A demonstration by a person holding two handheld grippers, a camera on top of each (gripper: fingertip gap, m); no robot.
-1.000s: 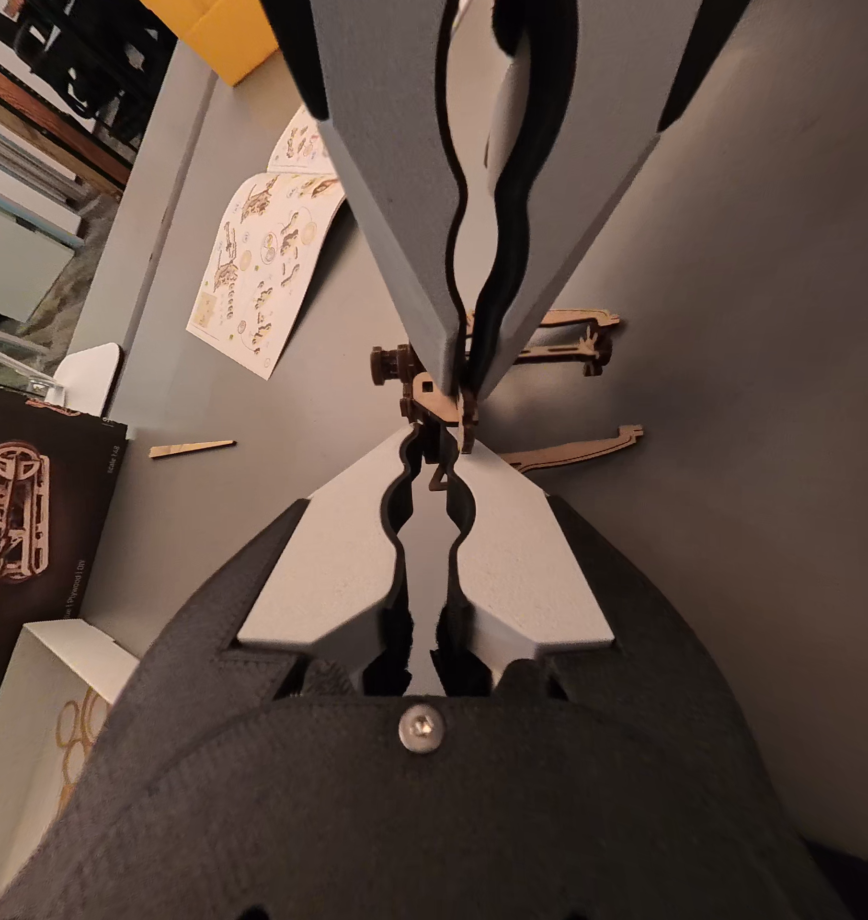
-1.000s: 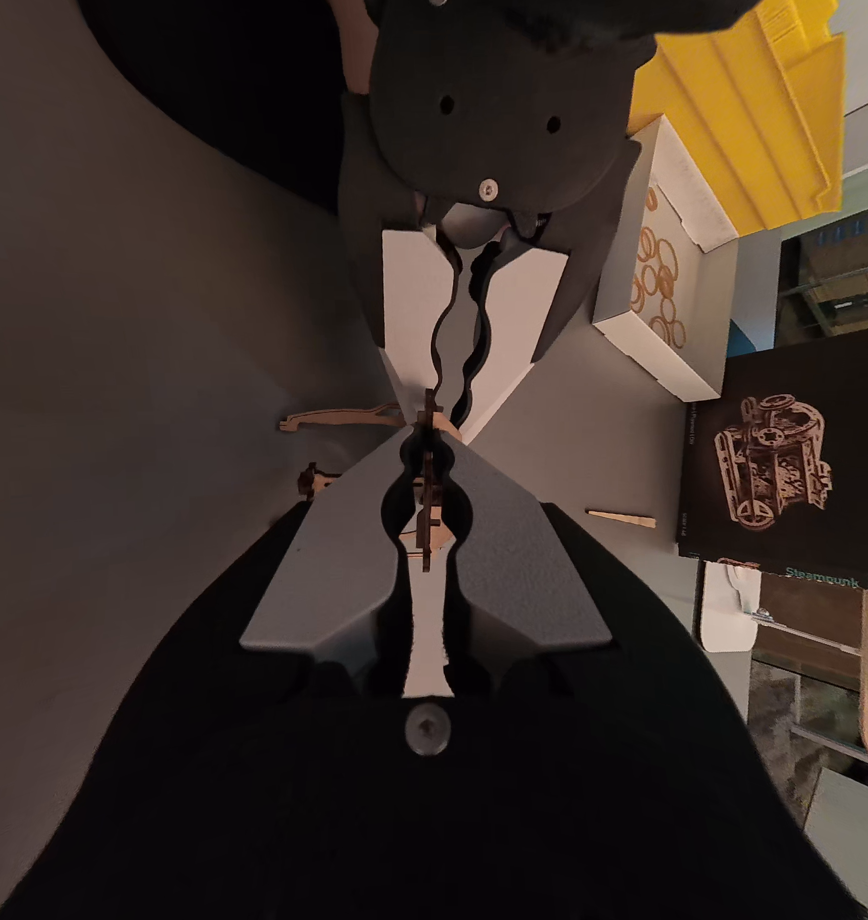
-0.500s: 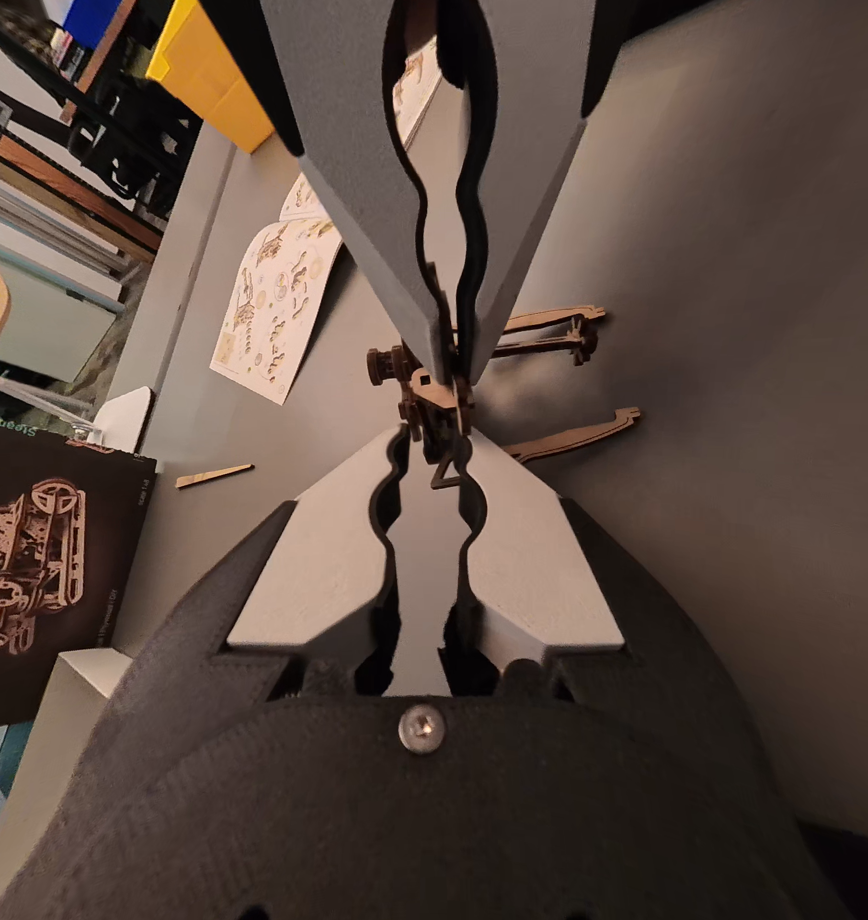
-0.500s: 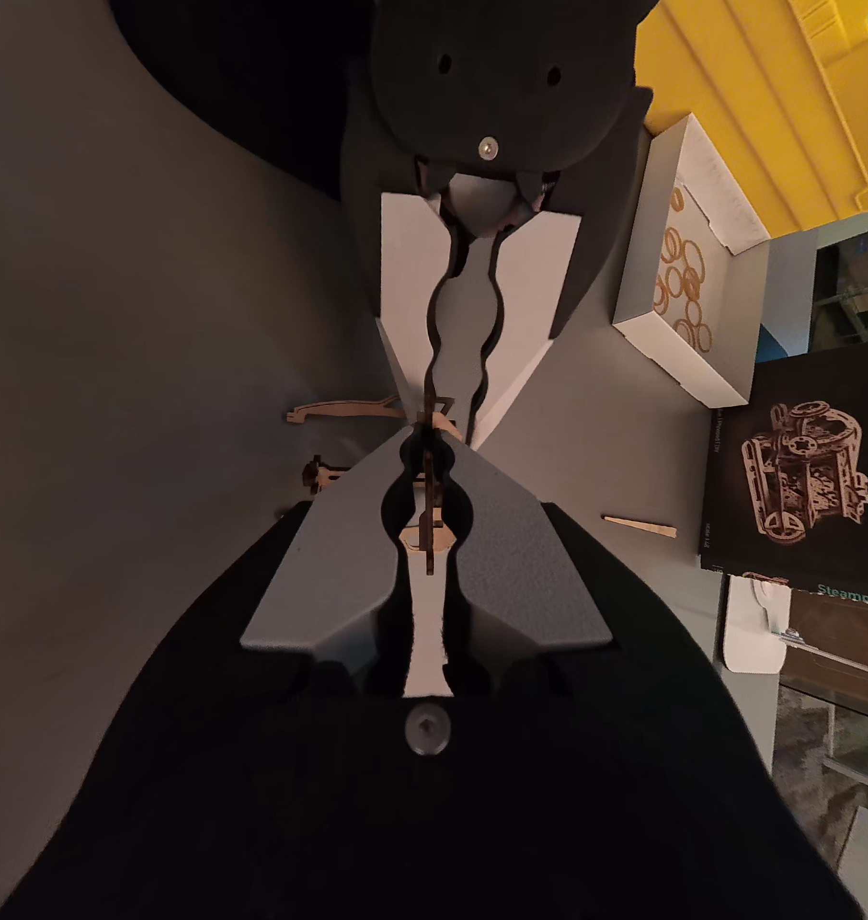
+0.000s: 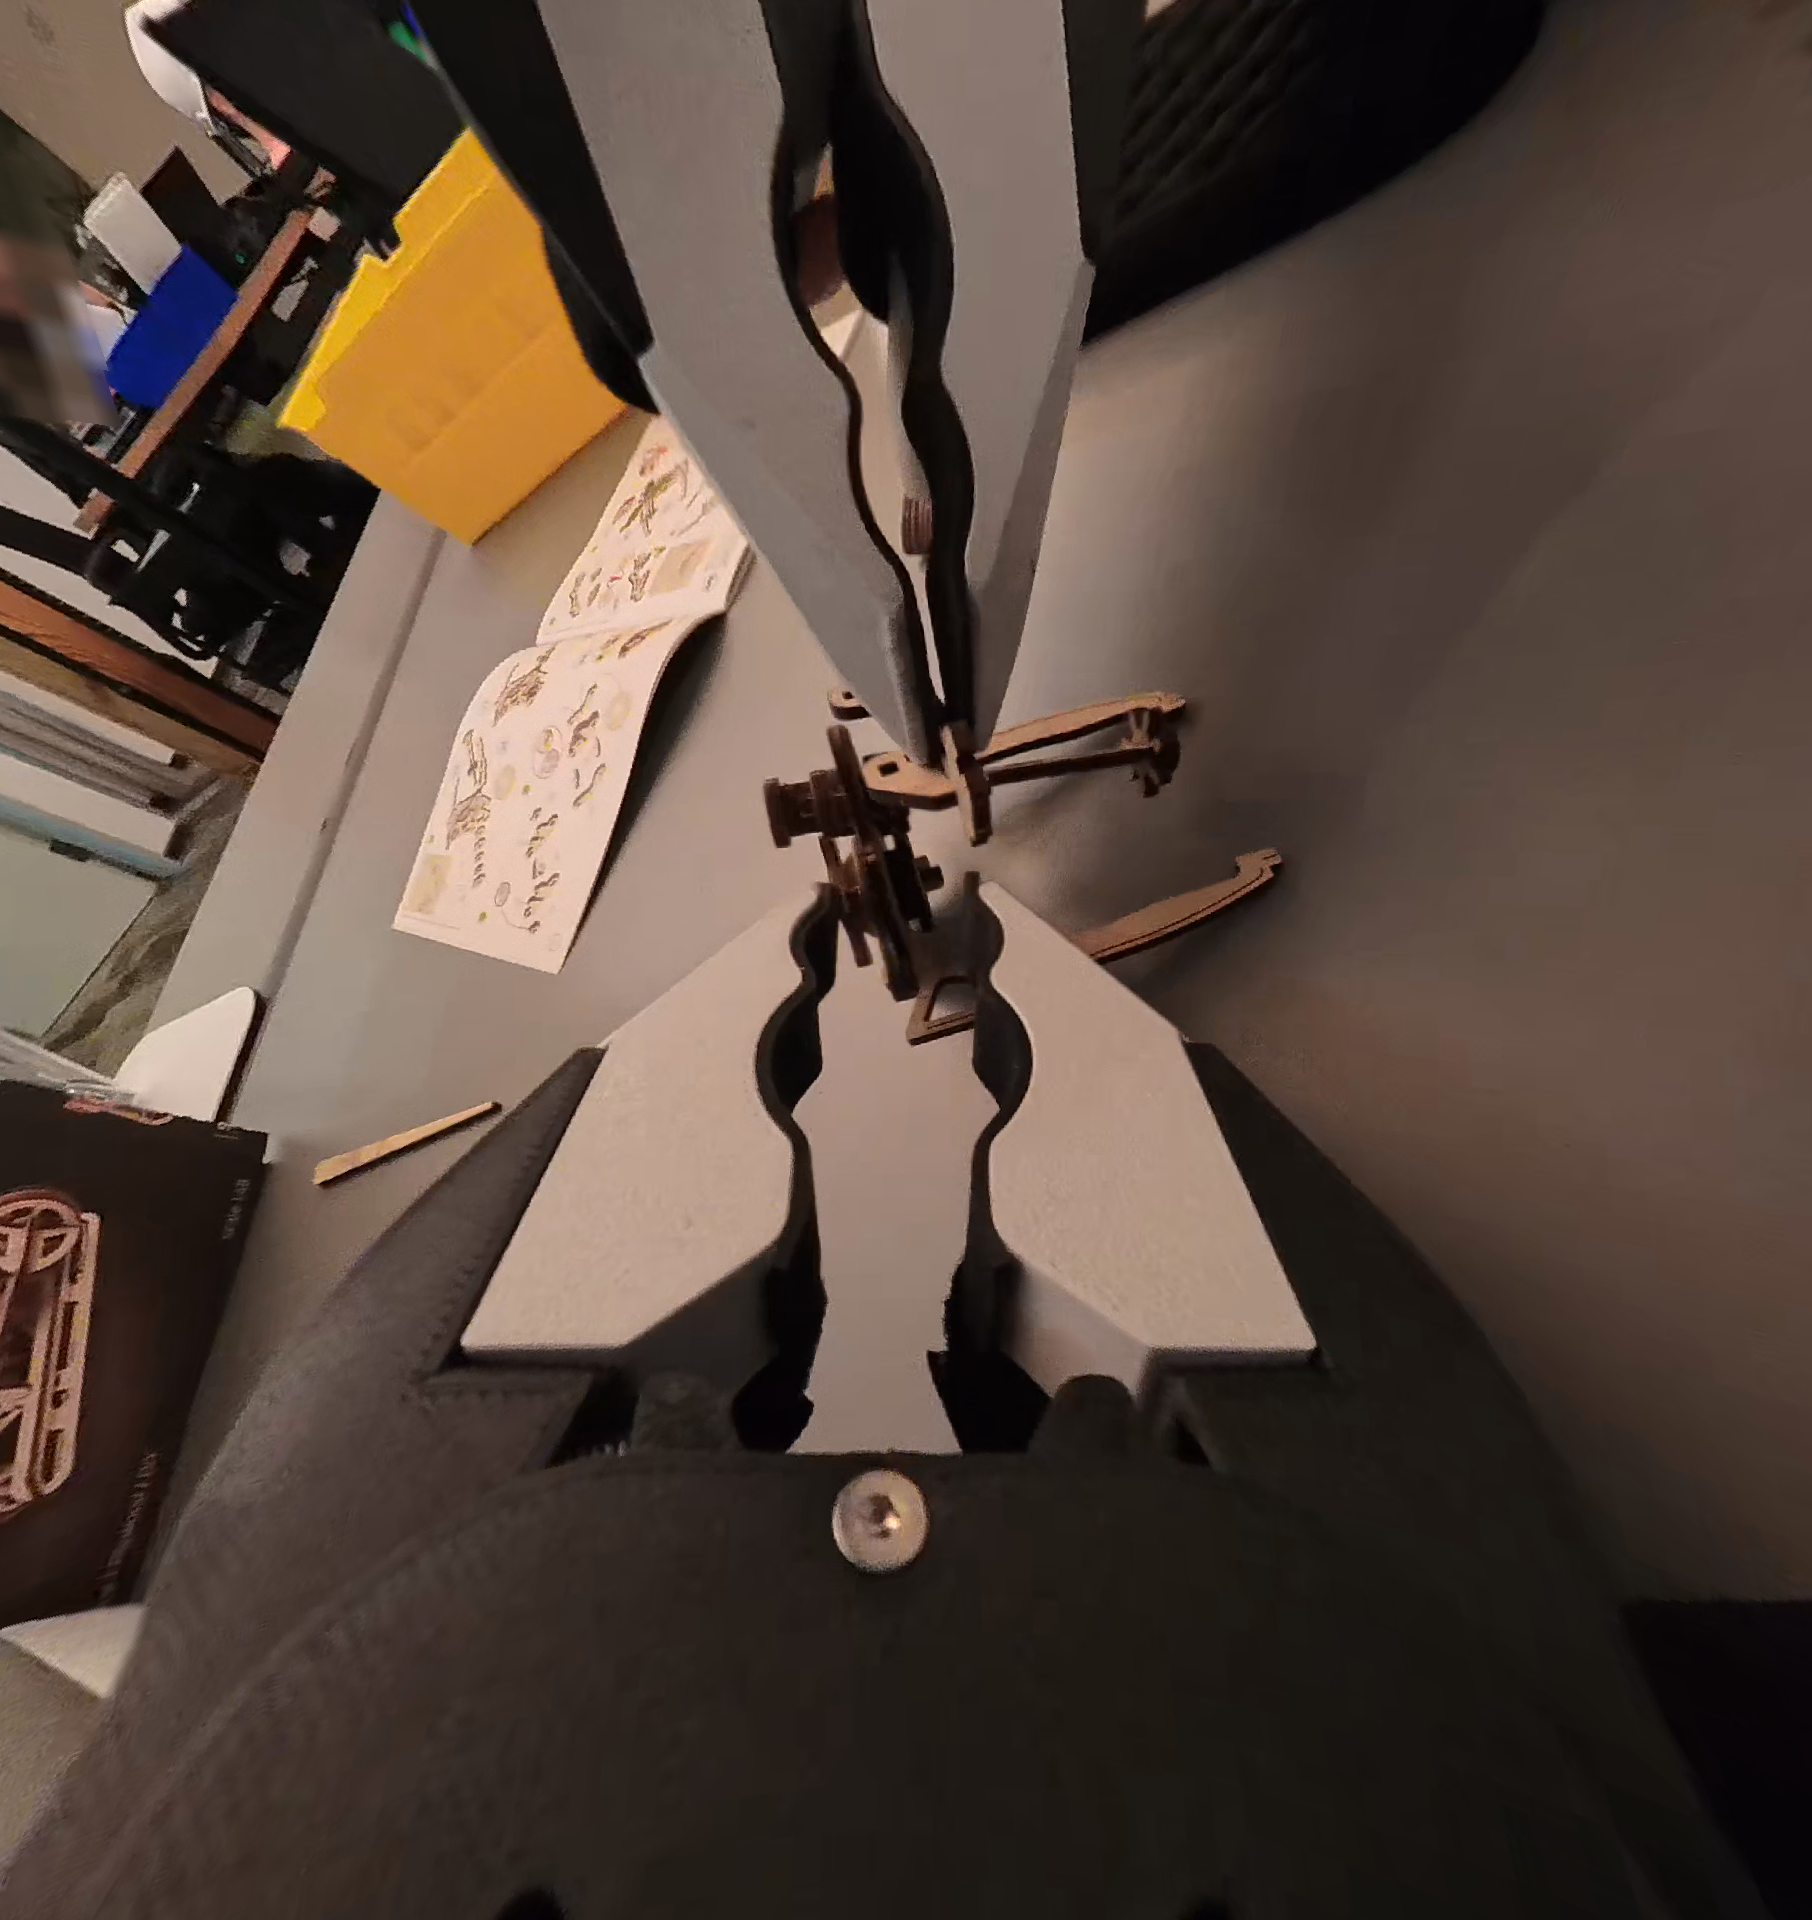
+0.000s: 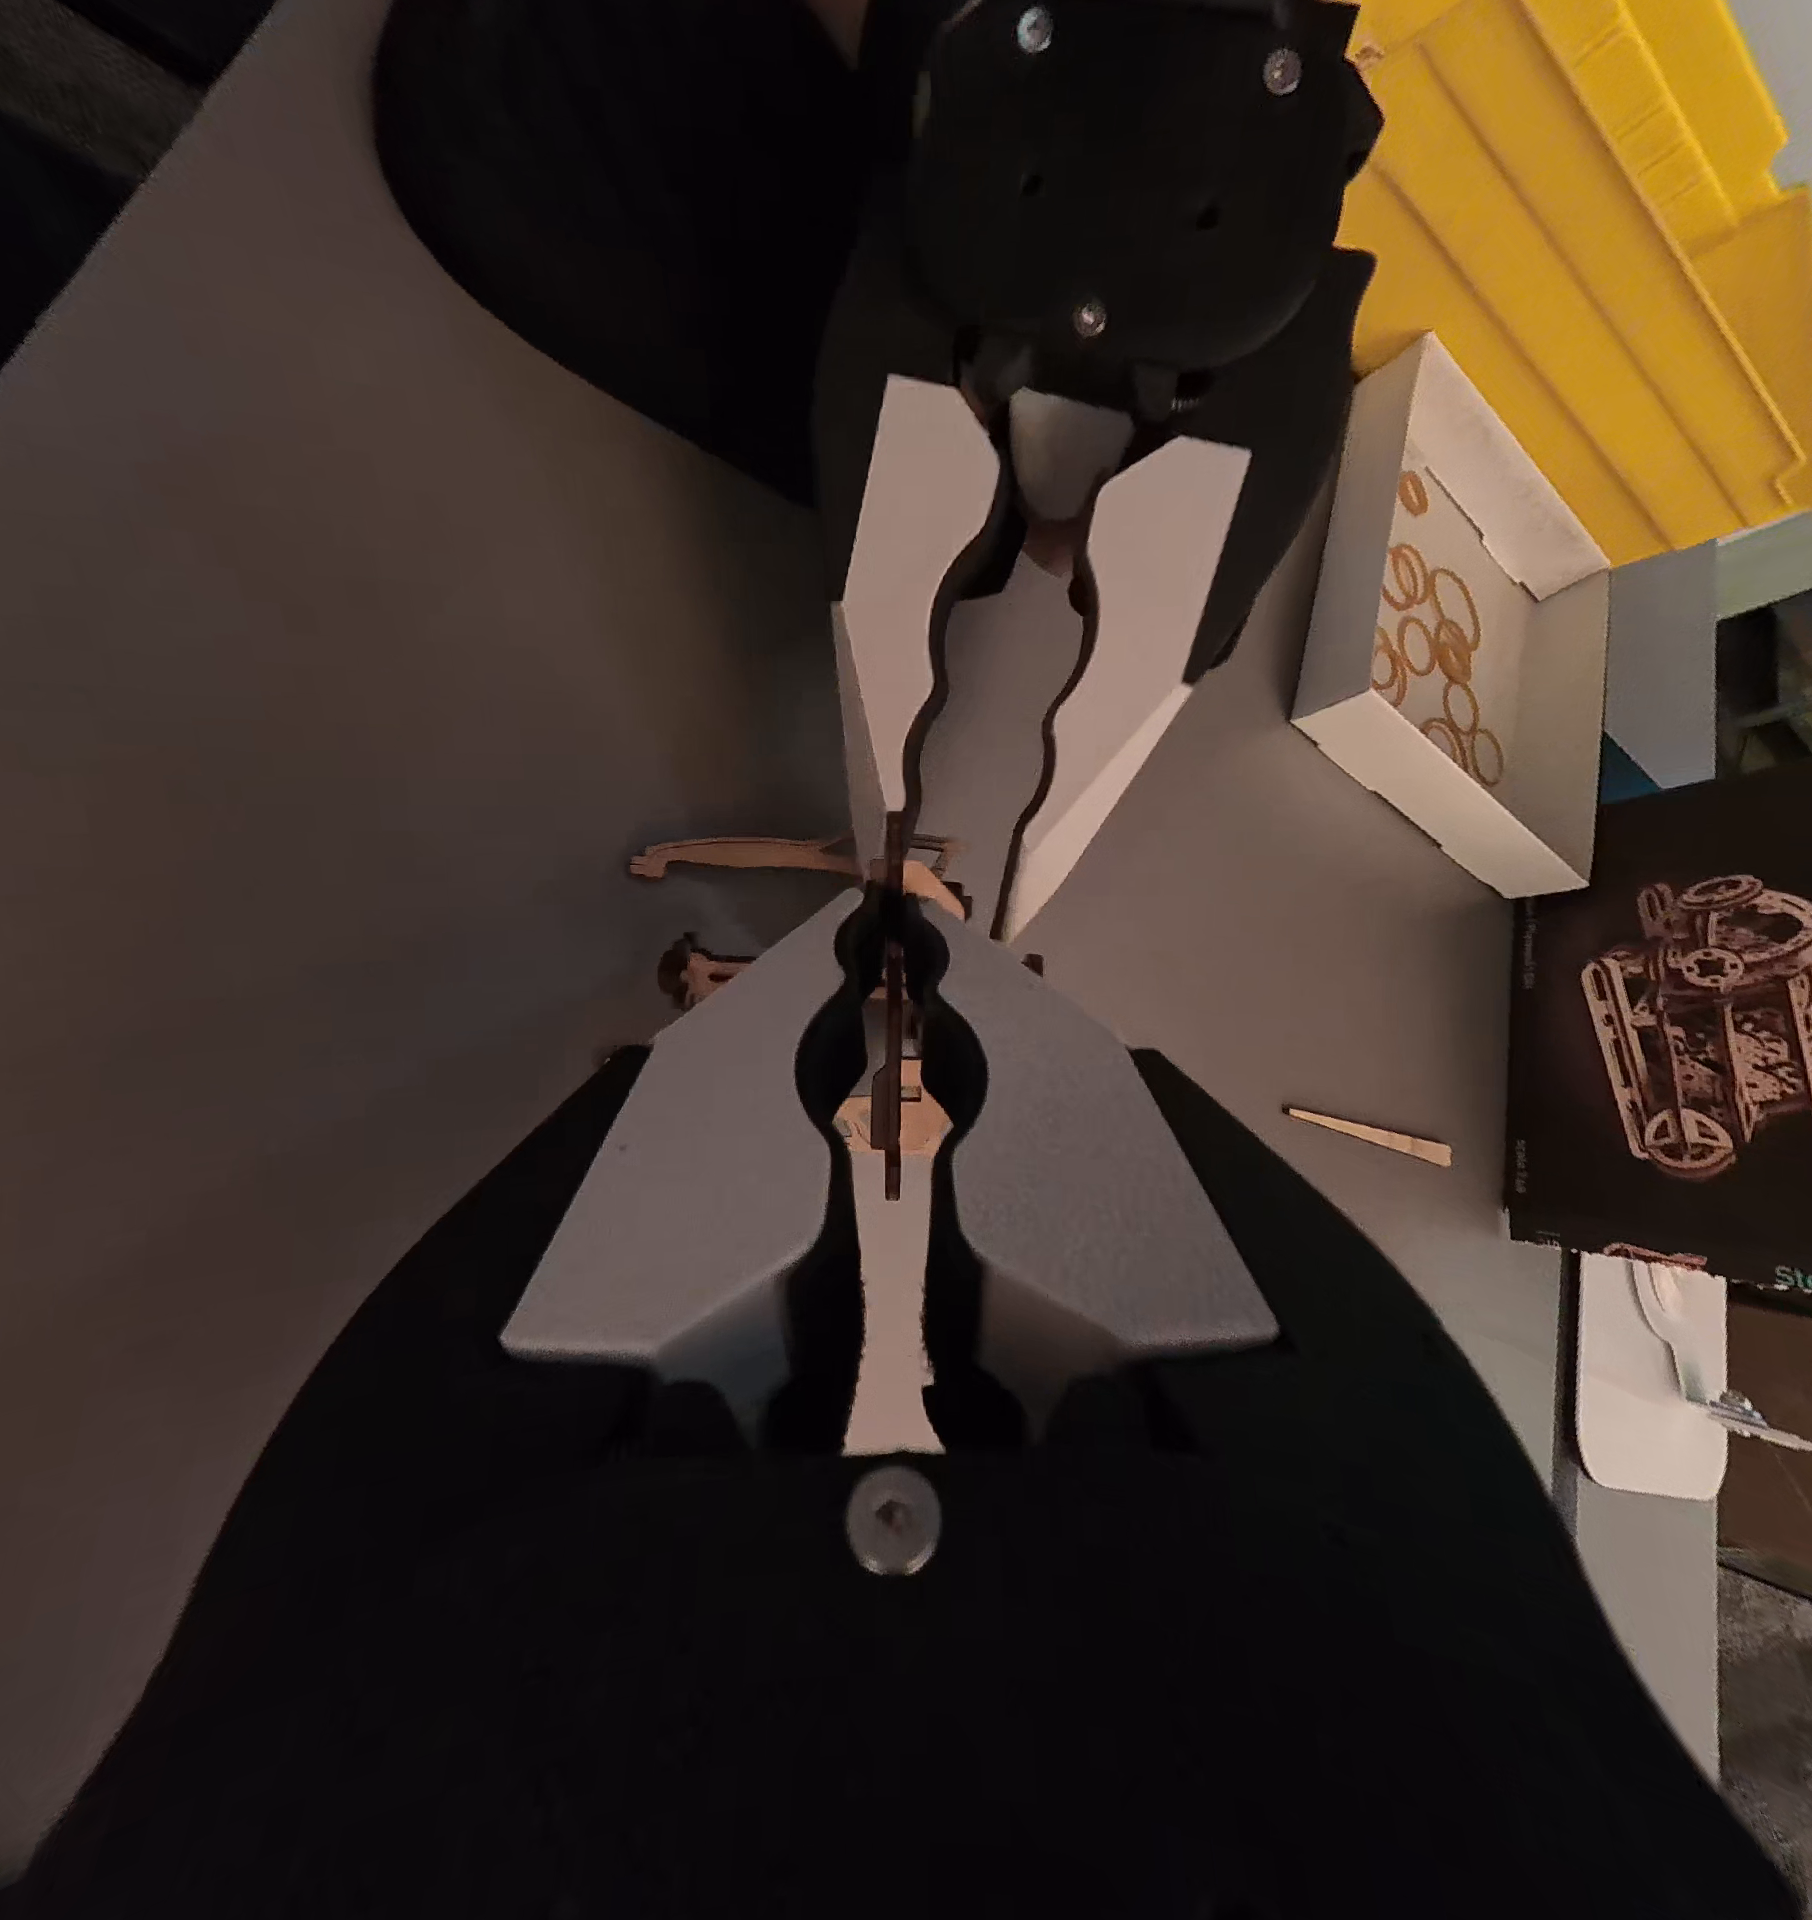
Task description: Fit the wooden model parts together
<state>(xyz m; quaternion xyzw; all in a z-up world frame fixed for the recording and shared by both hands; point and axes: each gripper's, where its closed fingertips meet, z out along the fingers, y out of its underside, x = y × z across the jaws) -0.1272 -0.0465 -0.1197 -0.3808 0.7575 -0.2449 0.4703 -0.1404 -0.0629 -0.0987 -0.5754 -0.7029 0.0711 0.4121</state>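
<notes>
A small dark wooden assembly (image 5: 866, 852) of gears and flat plates hangs above the grey table (image 5: 1504, 935). My right gripper (image 6: 891, 904) is shut on one of its thin plates, seen edge-on (image 6: 891, 1039). It enters the left wrist view from the top (image 5: 943, 717). My left gripper (image 5: 907, 899) faces it from below. Its jaws are apart, and the assembly's lower end sits between the tips with a gap on the right side. The left gripper also shows in the right wrist view (image 6: 943, 883).
Two loose wooden arm pieces (image 5: 1078, 743) (image 5: 1182, 899) lie on the table beyond the grippers, and a thin wooden stick (image 5: 403, 1141) to the left. An open instruction booklet (image 5: 569, 748), a yellow bin (image 5: 455, 353), a black model box (image 6: 1691, 1018) and a white box of rings (image 6: 1442, 644) stand around.
My left gripper's jaws have widened and no longer pinch the assembly. My right gripper keeps its grip. Both views have tilted, so more of the assembly shows between the grippers.
</notes>
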